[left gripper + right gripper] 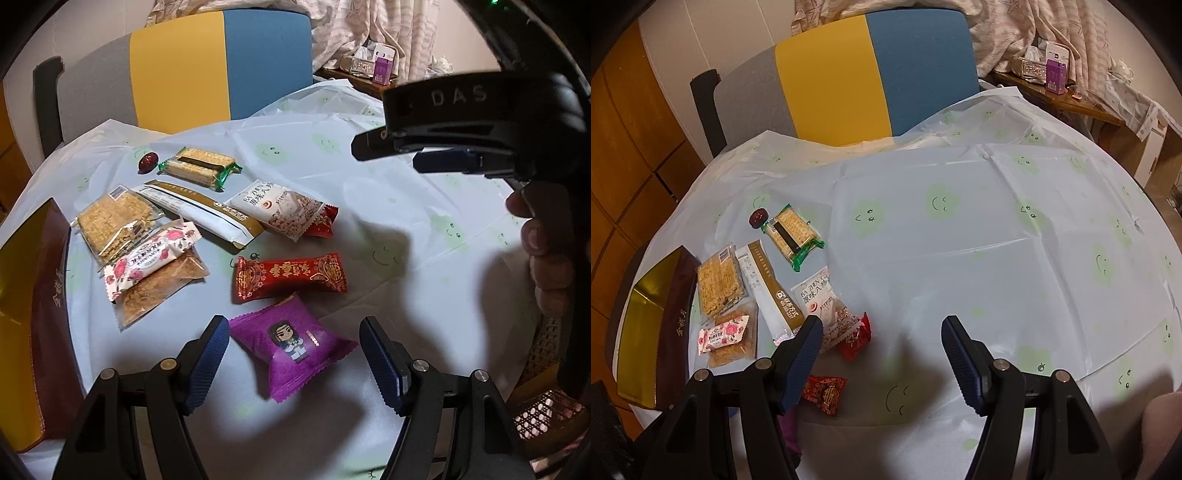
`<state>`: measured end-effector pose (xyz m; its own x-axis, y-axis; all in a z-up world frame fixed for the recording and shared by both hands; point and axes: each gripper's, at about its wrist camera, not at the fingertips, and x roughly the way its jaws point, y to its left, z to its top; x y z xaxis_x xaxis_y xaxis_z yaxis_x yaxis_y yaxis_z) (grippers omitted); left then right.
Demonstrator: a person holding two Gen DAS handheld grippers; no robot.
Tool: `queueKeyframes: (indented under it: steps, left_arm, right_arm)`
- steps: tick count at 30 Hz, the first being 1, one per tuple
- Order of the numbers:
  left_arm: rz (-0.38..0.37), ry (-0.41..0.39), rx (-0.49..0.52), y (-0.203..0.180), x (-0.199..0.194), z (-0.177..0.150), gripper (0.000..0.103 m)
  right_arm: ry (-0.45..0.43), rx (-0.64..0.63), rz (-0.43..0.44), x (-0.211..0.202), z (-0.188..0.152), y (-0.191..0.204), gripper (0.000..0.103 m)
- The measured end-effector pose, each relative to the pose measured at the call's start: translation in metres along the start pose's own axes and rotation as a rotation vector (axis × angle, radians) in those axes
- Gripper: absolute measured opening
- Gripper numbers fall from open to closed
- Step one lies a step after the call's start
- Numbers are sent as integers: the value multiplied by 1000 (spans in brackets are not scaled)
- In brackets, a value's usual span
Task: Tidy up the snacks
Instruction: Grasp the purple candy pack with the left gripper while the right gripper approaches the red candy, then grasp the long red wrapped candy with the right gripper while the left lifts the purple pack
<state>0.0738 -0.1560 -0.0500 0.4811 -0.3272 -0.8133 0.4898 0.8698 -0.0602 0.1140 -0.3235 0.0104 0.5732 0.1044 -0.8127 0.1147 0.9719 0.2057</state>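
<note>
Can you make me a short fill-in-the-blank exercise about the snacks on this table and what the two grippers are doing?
1. The snack between the left gripper's open jaws has a ____ wrapper.
2. The pink rose-print packet lies on top of a ____ clear-wrapped cake.
3. The right gripper holds ____.
4. The open box at the table's edge has a ____ interior.

Missing words: purple; brown; nothing; gold

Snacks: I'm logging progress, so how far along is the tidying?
Nothing looks done: the box is empty. In hand: the open left gripper brackets the purple packet, not gripped. The right gripper is empty. The other snacks remain loose on the table.
</note>
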Motion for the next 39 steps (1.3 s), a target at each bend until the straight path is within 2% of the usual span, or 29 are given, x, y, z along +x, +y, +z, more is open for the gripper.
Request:
queueKeyframes:
  steps: [3,5,6,12,18,25,27,39]
  left_arm:
    - [-11,22,-4,0,9,0,69]
    - [-7,34,-3,0,14,-2,49]
    - [-8,46,-4,1,18,-3,46]
    - [-55,17,-10,9,16,-10,44]
    - [-90,-9,-18,18,8,-20,44]
    - [-125,-29,-45,37,-8,-37,44]
    - [-128,-38,-54,42,-12,-44,44]
    - [-152,-61,-101,55,-15,-54,44]
  right_arm:
    - [-3,-1,-1,-1,0,0,68]
    - [-2,1,-1,0,0,0,68]
    - [-3,0,-2,0,0,0,68]
    - [11,-10,2,3,-1,2,68]
    - [52,-74,24,10,-7,15,68]
    - [148,-203,98,25,-22,43,67]
    - [181,-273,116,31,-30,55,61]
    - [264,-589,8,54,-61,91,61]
